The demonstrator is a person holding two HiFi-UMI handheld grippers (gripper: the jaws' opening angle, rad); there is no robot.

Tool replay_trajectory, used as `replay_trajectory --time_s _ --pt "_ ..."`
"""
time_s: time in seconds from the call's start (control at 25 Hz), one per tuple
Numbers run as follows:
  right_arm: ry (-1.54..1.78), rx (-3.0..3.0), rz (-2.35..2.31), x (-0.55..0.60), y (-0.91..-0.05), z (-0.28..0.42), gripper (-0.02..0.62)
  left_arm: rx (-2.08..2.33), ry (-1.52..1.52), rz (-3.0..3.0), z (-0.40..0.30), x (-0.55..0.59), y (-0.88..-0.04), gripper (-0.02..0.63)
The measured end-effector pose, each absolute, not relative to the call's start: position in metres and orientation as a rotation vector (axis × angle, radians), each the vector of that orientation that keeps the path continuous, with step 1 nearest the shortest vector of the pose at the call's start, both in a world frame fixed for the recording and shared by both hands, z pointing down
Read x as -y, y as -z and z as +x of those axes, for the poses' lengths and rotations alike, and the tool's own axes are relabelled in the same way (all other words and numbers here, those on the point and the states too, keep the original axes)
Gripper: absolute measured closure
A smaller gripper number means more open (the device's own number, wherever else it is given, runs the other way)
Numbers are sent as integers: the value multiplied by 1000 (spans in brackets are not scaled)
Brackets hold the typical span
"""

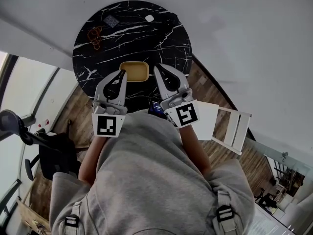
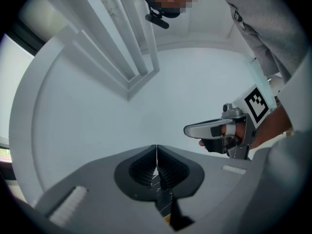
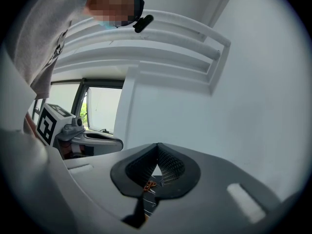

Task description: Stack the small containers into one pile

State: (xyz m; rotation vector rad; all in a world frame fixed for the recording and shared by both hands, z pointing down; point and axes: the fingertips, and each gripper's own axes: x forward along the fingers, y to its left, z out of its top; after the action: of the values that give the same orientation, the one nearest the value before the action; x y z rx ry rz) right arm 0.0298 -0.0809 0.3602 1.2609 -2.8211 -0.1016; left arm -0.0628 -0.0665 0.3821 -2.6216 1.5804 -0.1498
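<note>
The small containers show as a single yellow container (image 1: 134, 71), low and rounded, sitting at the near edge of the round black marble table (image 1: 132, 28). Whether it is one piece or several already nested cannot be told from above. The table takes up most of the scene, and a white folding chair (image 1: 230, 124) stands off its right side on the wooden floor. The left gripper (image 1: 121, 73) and right gripper (image 1: 157, 67) are held out level on either side of the yellow container, with their tips just beside its two ends. Each has its jaws pressed together with nothing between them, so nothing is being carried. Farther back on the table lie an orange-brown tangle (image 1: 95, 35), a small grey square (image 1: 111, 20) and a small white piece (image 1: 149, 18), well apart from the container. No second loose container is in sight, so the pile is probably finished, or else the other pieces are out of frame.
</note>
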Motion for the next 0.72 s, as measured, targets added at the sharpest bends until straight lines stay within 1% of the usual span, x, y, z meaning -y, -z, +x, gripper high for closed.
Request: replay_trajectory --time_s 0.52,0.72 --pt "98 2788 1254 85 -367 27 586 -1592 175 -2649 -62 72 -392 603" --pt "80 2786 1261 86 -372 28 586 -1597 232 -2631 -64 76 -402 604"
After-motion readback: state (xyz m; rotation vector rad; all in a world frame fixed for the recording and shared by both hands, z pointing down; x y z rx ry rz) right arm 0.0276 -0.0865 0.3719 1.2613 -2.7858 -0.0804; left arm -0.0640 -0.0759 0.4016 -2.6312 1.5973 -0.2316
